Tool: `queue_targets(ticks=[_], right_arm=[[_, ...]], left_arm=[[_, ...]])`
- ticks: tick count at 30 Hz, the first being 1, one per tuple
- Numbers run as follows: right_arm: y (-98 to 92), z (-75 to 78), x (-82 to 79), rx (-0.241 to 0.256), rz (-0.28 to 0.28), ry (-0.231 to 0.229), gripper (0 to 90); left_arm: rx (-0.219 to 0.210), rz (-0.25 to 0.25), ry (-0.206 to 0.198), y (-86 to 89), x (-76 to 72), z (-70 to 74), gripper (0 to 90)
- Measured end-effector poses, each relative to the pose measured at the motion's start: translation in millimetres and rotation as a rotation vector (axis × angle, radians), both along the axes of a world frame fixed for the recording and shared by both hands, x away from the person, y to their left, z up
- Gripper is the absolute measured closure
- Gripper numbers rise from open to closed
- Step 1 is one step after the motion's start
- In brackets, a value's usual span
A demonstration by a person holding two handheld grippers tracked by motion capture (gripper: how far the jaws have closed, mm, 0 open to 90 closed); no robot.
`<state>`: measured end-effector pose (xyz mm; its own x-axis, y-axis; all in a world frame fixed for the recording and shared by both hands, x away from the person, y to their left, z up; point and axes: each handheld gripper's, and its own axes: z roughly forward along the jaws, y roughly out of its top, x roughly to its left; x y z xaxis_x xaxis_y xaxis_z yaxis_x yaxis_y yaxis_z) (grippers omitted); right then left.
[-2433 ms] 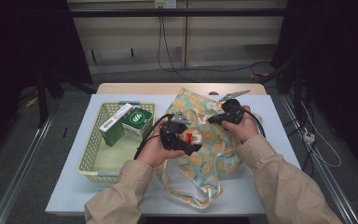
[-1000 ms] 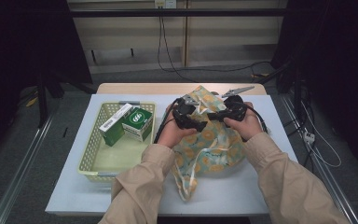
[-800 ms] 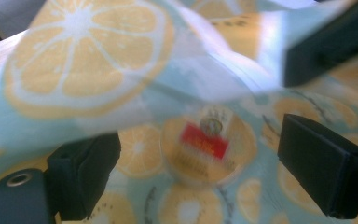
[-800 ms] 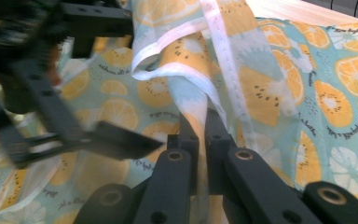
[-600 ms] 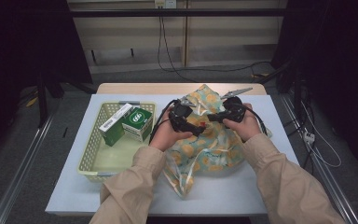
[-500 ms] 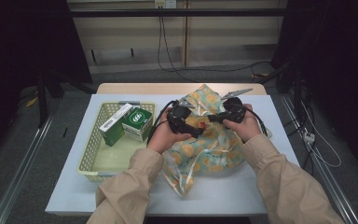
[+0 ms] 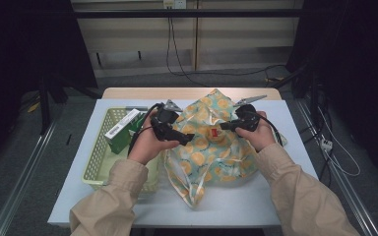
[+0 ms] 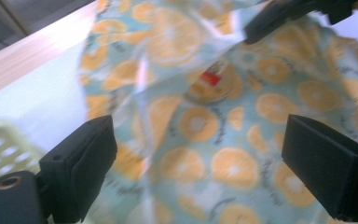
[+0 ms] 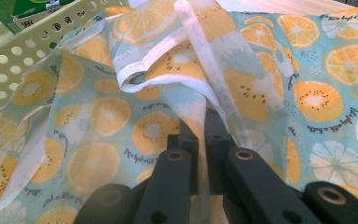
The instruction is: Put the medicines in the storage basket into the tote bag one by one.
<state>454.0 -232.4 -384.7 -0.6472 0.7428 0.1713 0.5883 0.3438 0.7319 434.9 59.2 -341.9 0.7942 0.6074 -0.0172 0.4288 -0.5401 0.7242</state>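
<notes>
Basket (image 7: 96,169) blocks table's left, bag (image 7: 211,157) fills centre, right edge free

White-topped table (image 7: 295,123) on grey floor (image 7: 24,147), dim surroundings.

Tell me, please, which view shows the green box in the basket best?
The high view: the green box stands whole inside the yellow basket, left of the bag. The right gripper view catches just its corner over the basket rim. The left gripper view gives nothing usable.

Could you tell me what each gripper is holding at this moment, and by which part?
The right gripper pinches the teal orange-slice-print fabric bag by a fold beside its white-edged rim. The left gripper is open, holding nothing.
</notes>
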Motion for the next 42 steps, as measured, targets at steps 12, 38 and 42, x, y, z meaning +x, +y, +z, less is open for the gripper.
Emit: queue_targets(ticks=[12,38,42], right_arm=[[-2.1,-1.0,1.2,-0.002,-0.005,0.001,89.7],[-1.1,-3.1,1.9,0.002,0.003,0.003,89.7],[-1.1,-3.9,1.7,0.001,0.003,0.005,89.7]], left_arm=[[0.016,0.047,-0.014,41.1,6.4,2.4,7.2],[0.069,0.188,0.002,91.9,31.0,-28.8,7.3],[0.079,0.212,-0.011,92.5,35.2,-33.9,7.5]])
